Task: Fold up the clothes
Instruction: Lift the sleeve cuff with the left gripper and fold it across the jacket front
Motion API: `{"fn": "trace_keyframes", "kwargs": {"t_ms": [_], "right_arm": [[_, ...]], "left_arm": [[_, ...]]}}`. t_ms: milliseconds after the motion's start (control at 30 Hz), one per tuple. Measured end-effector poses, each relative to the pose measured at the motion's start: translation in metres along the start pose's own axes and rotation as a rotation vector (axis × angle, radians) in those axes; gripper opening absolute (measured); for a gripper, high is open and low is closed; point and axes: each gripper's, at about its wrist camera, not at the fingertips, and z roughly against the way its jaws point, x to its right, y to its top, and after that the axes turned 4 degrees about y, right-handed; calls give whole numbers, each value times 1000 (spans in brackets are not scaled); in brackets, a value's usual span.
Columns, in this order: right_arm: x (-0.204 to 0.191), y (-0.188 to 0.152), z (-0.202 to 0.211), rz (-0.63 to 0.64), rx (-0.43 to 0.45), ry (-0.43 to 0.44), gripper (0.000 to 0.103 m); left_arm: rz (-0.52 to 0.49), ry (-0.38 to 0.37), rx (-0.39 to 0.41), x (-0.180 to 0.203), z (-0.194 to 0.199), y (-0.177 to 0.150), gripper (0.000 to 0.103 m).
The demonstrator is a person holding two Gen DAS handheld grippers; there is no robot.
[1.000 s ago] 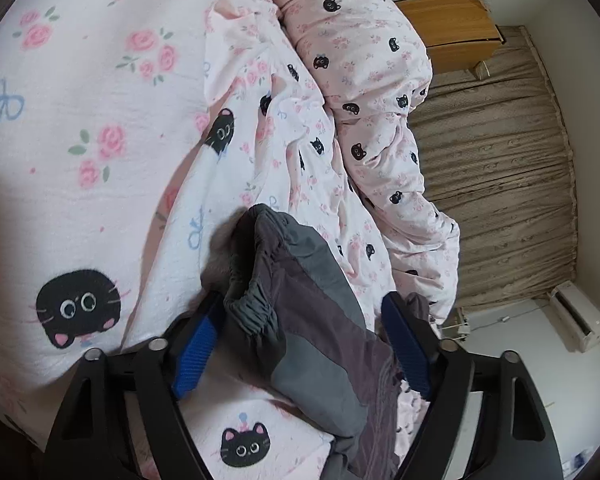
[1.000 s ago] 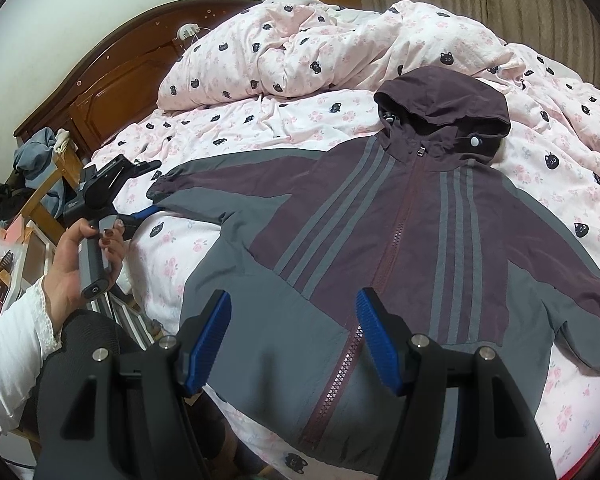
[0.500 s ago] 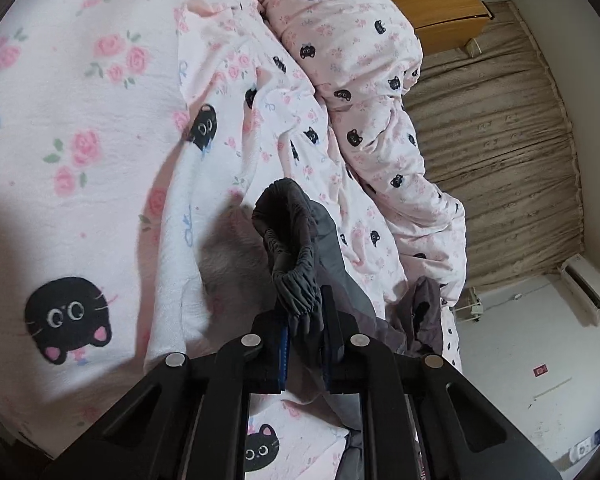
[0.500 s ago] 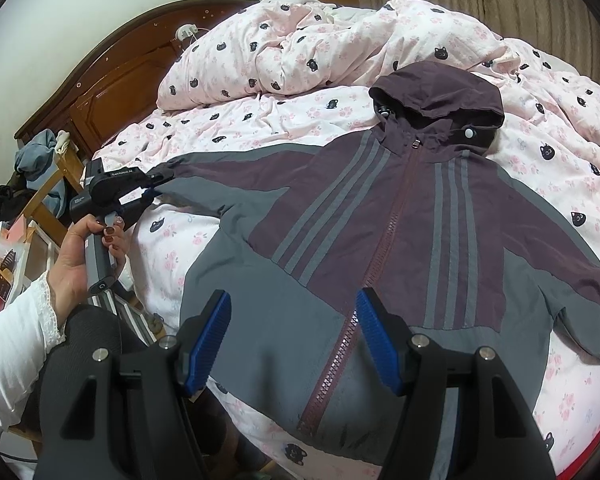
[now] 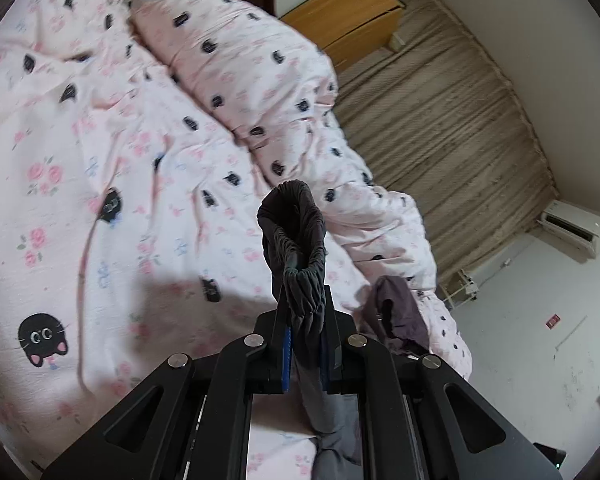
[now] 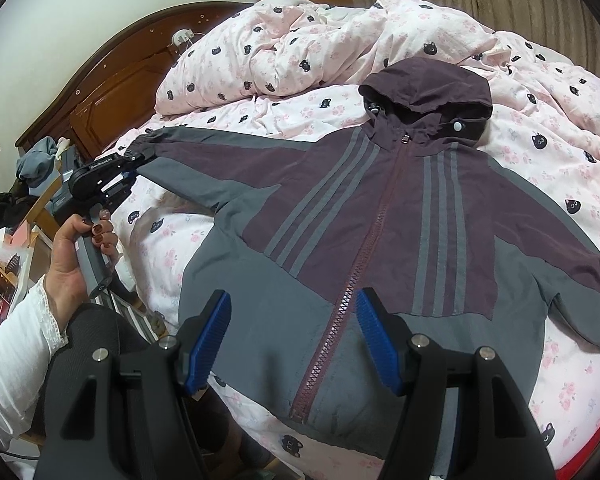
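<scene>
A purple and grey hooded jacket (image 6: 380, 216) lies face up on the bed, zipped, sleeves spread to both sides. My left gripper (image 5: 306, 320) is shut on the elastic cuff (image 5: 296, 236) of one sleeve and holds it above the sheet. In the right wrist view that left gripper (image 6: 134, 164) sits at the far left, held by a hand (image 6: 74, 256), with the sleeve (image 6: 204, 160) stretched toward it. My right gripper (image 6: 294, 320) hangs open above the jacket's lower hem near the zip, nothing between its blue pads (image 6: 210, 332).
Bed sheet (image 5: 100, 200) and bunched duvet (image 6: 284, 48), pink with black cats, cover the bed. A dark wooden headboard (image 6: 112, 80) stands behind. Clutter on a side table (image 6: 12, 240) at the left. Beige curtain (image 5: 452, 120) and a wooden cabinet (image 5: 348, 20) beyond the bed.
My left gripper has shut on the sleeve cuff and lifted it off the sheet, pulling the sleeve taut. The right gripper has stayed open over the hem.
</scene>
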Motion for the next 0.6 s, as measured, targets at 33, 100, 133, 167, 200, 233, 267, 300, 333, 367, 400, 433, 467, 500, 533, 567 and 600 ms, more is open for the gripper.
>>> {"fn": "trace_keyframes", "kwargs": {"t_ms": [33, 100, 133, 167, 200, 233, 267, 300, 333, 367, 400, 433, 467, 500, 533, 567, 600], "right_arm": [[1, 0, 1, -3, 2, -1, 67], [3, 0, 3, -9, 4, -2, 67], [4, 0, 4, -12, 5, -2, 67], [5, 0, 4, -14, 6, -2, 67], [6, -1, 5, -17, 7, -2, 67], [7, -1, 5, -18, 7, -1, 67], [7, -1, 6, -20, 7, -1, 67], [7, -1, 6, -21, 6, -1, 67], [7, -2, 5, -22, 5, -1, 67], [7, -2, 5, -22, 2, -1, 67], [7, -2, 5, -21, 0, -2, 67], [7, -2, 5, -19, -2, -4, 67], [7, -2, 5, -17, -2, -6, 67], [7, -1, 5, -16, -1, -8, 67], [8, -1, 5, -18, -1, -9, 67], [8, -1, 4, -20, -1, -9, 67], [9, 0, 4, -23, -1, -10, 67]], "left_arm": [[-9, -7, 3, 3, 1, 0, 9], [-29, -19, 7, 10, 3, -1, 9], [-39, -24, 8, 13, 3, -2, 9], [-46, -30, 10, 16, 4, -3, 9], [-52, -36, 12, 19, 5, -5, 9], [-58, -42, 15, 22, 6, -6, 9], [-63, -49, 19, 26, 7, -7, 9], [-70, -55, 23, 29, 8, -8, 9], [-81, -60, 28, 34, 9, -10, 9], [-94, -66, 34, 39, 11, -12, 9], [-111, -71, 39, 45, 13, -13, 9], [-133, -75, 46, 52, 14, -16, 9], [-155, -80, 51, 59, 16, -18, 9], [-173, -83, 54, 65, 17, -21, 9], [-194, -87, 58, 71, 19, -24, 9], [-216, -92, 63, 78, 22, -27, 9], [-237, -95, 66, 85, 24, -31, 9]]}}
